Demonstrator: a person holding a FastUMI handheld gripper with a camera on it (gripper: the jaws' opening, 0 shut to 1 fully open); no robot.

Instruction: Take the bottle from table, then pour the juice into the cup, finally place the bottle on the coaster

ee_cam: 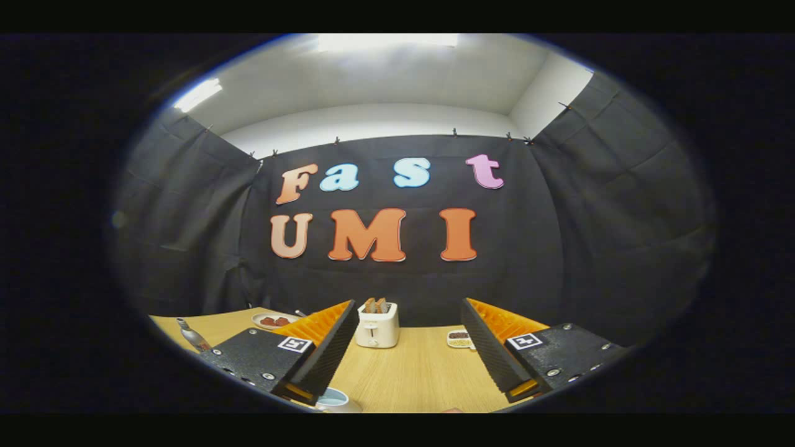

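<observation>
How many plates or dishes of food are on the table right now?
2: a round plate behind the gripper's open left finger, and a small dish right of the toaster. The fingers may hide others.

Bottle (191, 336) partly cut off, I only see its upper part. Cup (335, 399) half hidden under the left finger (323, 347), rim only. Plate (273, 321) contents too small to tell; same for the small dish (459, 338), partly behind the right finger (490, 347).

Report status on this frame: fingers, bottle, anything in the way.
Fingers open, holding nothing, above table. Bottle untouched, off beside one finger. Cup by that finger's base. Toaster ahead, between fingers; not blocking bottle.
</observation>
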